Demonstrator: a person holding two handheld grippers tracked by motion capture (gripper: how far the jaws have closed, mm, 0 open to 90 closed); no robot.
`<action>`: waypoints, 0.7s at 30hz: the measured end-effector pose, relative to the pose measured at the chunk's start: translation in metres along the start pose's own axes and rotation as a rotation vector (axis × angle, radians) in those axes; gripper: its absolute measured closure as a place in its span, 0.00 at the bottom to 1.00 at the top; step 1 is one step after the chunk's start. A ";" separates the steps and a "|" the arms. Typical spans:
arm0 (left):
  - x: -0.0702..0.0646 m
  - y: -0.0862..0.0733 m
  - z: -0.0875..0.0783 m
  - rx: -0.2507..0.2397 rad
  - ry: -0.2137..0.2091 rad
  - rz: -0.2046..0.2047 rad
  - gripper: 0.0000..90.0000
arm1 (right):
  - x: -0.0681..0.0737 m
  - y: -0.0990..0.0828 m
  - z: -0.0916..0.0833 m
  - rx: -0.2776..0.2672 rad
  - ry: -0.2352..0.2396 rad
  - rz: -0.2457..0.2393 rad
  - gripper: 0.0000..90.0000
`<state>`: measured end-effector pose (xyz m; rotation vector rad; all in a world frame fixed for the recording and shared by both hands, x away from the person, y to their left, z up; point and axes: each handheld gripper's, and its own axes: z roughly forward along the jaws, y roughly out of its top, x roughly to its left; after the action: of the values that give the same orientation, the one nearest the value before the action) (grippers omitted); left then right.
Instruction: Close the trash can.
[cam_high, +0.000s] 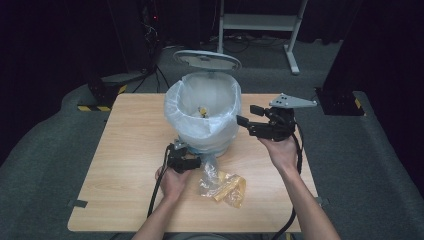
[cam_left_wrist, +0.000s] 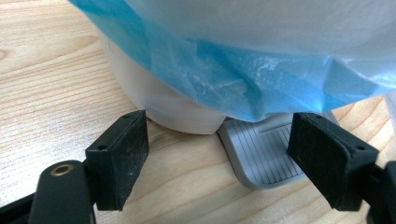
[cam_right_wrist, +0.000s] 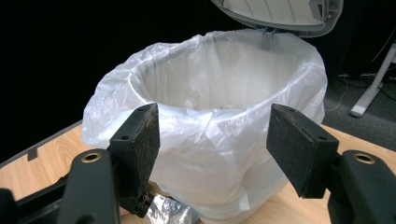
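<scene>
Lit from above, falling brightest on the pale wooden tabletop (cam_high: 130, 165) and on the translucent white plastic liner of the round bin (cam_high: 200, 117), fading quickly into near-black surroundings in the high view. Casting only short soft shadows beside the crumpled clear and yellow wrapper (cam_high: 222, 186). Glinting faintly along liner folds in the right gripper view. Going soft and out of focus on the near black jaw pads (cam_left_wrist: 119, 158) in both gripper views; looking slightly grainy overall
</scene>
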<state>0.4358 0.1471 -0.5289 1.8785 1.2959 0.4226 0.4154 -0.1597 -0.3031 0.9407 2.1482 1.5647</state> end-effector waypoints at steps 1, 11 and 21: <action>0.000 0.000 0.000 -0.002 -0.001 -0.002 0.23 | 0.000 -0.002 -0.001 -0.003 -0.001 0.000 0.39; 0.000 0.000 0.000 -0.002 -0.001 -0.002 0.23 | 0.004 -0.022 -0.006 -0.012 -0.016 0.012 0.37; 0.000 0.000 0.000 -0.002 -0.001 -0.002 0.23 | 0.006 -0.042 -0.008 -0.017 -0.022 0.026 0.36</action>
<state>0.4358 0.1469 -0.5290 1.8752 1.2959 0.4213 0.3927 -0.1685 -0.3389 0.9792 2.1128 1.5745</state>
